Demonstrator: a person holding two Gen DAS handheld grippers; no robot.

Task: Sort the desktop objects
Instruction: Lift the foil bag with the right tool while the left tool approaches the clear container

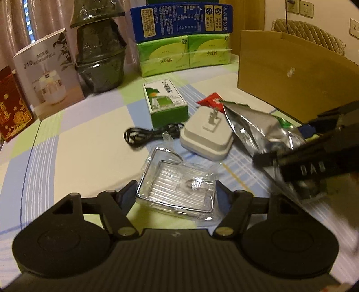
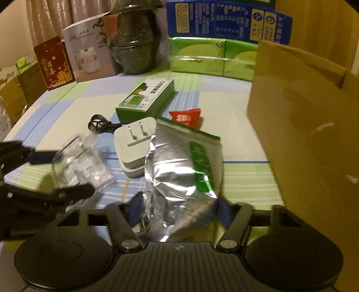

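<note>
A clear plastic-wrapped wire holder (image 1: 177, 186) lies between the fingers of my left gripper (image 1: 176, 188), whose pads touch its sides. The right wrist view shows the same left gripper (image 2: 51, 174) closed around that holder (image 2: 80, 161). My right gripper (image 2: 180, 209) is shut on a crumpled silver foil bag (image 2: 177, 170) with green print, which stands up from the table. On the checked tablecloth (image 1: 89, 143) beyond lie a white plug adapter (image 1: 206, 137), a black cable (image 1: 145, 134), a green and white box (image 1: 166, 103) and a red sachet (image 1: 211, 101).
An open cardboard box (image 1: 291, 74) stands at the right, close to the foil bag. Along the back are green tissue packs (image 1: 184, 54) under a blue carton (image 1: 181, 20), dark wrapped pots (image 1: 101, 56), a humidifier box (image 1: 47, 71) and a red box (image 1: 13, 105).
</note>
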